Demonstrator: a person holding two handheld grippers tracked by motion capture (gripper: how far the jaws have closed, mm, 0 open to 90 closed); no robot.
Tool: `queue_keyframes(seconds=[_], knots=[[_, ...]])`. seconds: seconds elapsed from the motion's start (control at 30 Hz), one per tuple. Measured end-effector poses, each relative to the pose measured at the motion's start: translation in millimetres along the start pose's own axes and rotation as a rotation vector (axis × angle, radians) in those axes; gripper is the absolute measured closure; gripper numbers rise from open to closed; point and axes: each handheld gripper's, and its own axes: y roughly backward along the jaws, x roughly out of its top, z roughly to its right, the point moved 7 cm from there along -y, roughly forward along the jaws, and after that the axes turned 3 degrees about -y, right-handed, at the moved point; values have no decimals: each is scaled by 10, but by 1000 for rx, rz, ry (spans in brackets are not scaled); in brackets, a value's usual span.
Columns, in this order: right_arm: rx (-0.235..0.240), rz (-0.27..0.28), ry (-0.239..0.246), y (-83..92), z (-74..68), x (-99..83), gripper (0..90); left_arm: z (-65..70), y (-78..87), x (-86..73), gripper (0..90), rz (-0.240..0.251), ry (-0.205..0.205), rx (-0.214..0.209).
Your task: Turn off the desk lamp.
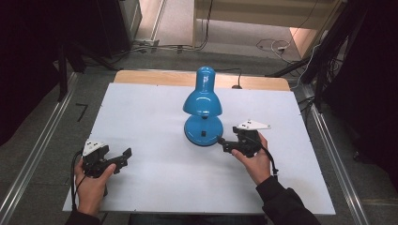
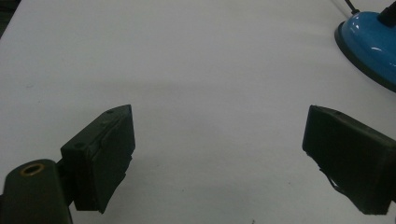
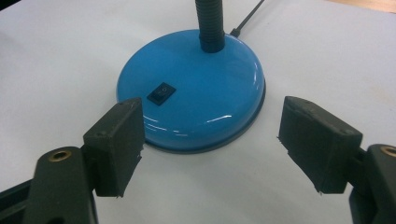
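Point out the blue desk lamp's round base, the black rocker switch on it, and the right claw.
Glossy blue round lamp base [image 3: 210, 79]: right gripper view, on its domed top.
Black rocker switch [image 3: 161, 93]: right gripper view, on the switch face.
Right claw [image 3: 210, 144]: right gripper view, midway between its open jaw tips.

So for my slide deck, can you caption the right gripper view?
Right gripper with jaws open, facing the blue lamp base and its black rocker switch on the white table.

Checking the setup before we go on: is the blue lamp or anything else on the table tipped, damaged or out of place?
Nothing stands out. The blue lamp stands upright on its base, and both grippers are open beside it.
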Motion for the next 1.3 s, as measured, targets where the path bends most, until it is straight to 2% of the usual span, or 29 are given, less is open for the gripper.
queue_keyframes(seconds=[0.67,1.3], knots=[[-23,-6,-35,184,242,-158,192,4,-8,-4,100,-4,-1,3],[-75,-13,-82,423,531,-373,175,9,-12,-8,99,-7,-4,5]])
